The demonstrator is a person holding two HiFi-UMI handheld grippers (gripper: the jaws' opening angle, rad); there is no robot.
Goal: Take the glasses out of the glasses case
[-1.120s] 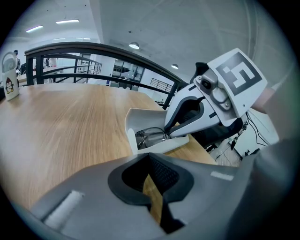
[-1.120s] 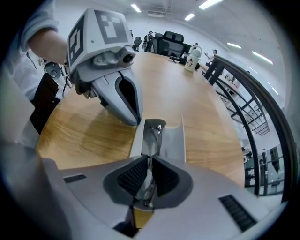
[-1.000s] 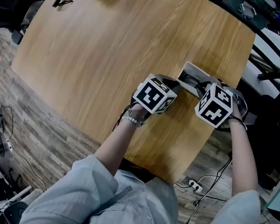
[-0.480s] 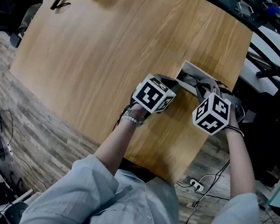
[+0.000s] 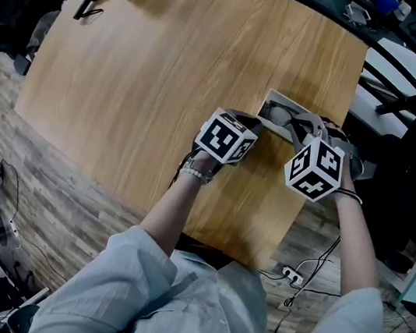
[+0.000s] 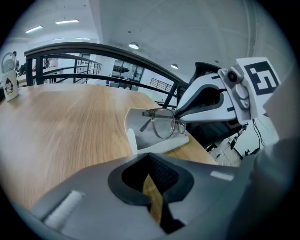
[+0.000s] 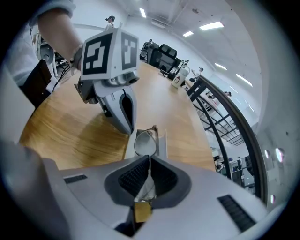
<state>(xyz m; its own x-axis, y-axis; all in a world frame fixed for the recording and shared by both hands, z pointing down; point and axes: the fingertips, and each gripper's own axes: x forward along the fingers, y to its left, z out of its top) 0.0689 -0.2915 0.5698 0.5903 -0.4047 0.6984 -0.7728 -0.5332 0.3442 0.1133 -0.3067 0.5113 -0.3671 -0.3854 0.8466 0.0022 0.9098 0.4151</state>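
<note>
Right gripper (image 7: 149, 159) pinches thin-rimmed clear glasses (image 6: 164, 124) (left gripper (image 6: 149, 157) clenched, empty); seemingly unpinned white open case (image 6: 139, 119) could lift too.

Light is even and fairly bright, from strip lights (image 7: 211, 26) and round lamps (image 6: 133, 45) overhead. The table (image 5: 170, 61) shows no glare, only soft, faint shadows. The head view darkens toward its corners. Both gripper views sit in a black round frame and bend straight lines: the railing (image 6: 93, 49) bows. The left gripper (image 6: 149, 159) and right gripper (image 7: 149, 161) blur close to their lenses.
</note>
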